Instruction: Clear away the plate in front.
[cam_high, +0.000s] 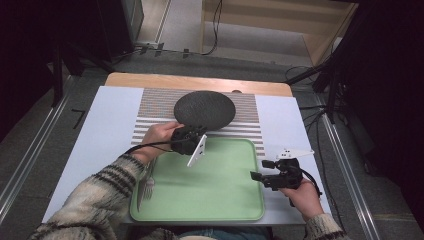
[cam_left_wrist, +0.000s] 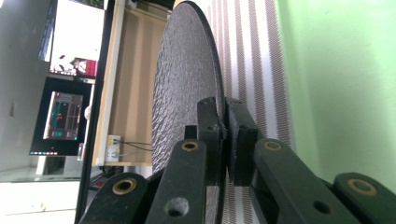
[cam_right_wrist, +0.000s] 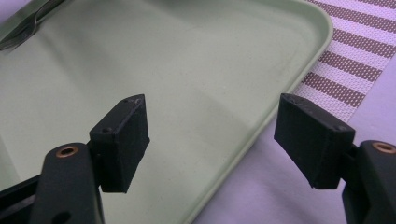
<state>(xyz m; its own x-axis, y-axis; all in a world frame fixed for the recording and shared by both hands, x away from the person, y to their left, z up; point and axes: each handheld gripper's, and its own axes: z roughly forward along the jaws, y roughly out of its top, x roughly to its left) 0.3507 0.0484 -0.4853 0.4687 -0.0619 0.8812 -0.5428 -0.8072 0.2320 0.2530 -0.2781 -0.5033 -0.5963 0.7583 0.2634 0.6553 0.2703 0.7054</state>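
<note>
A dark grey round plate (cam_high: 205, 107) rests over the striped placemat (cam_high: 150, 125), just beyond the green tray (cam_high: 235, 200). My left gripper (cam_high: 192, 134) is at the plate's near edge and shut on its rim. The left gripper view has the plate (cam_left_wrist: 187, 79) edge-on, clamped between the two pads of that gripper (cam_left_wrist: 224, 105). My right gripper (cam_high: 260, 170) hovers at the tray's right edge, open with nothing between its jaws. In the right gripper view that gripper (cam_right_wrist: 212, 135) stands wide over the tray's rim (cam_right_wrist: 261, 126).
A fork (cam_high: 146, 186) lies at the left side of the tray, also seen in the right gripper view (cam_right_wrist: 23, 28). The white table mat (cam_high: 107, 125) spreads under everything. Behind the table are a wooden shelf (cam_high: 280, 30) and cables on the floor.
</note>
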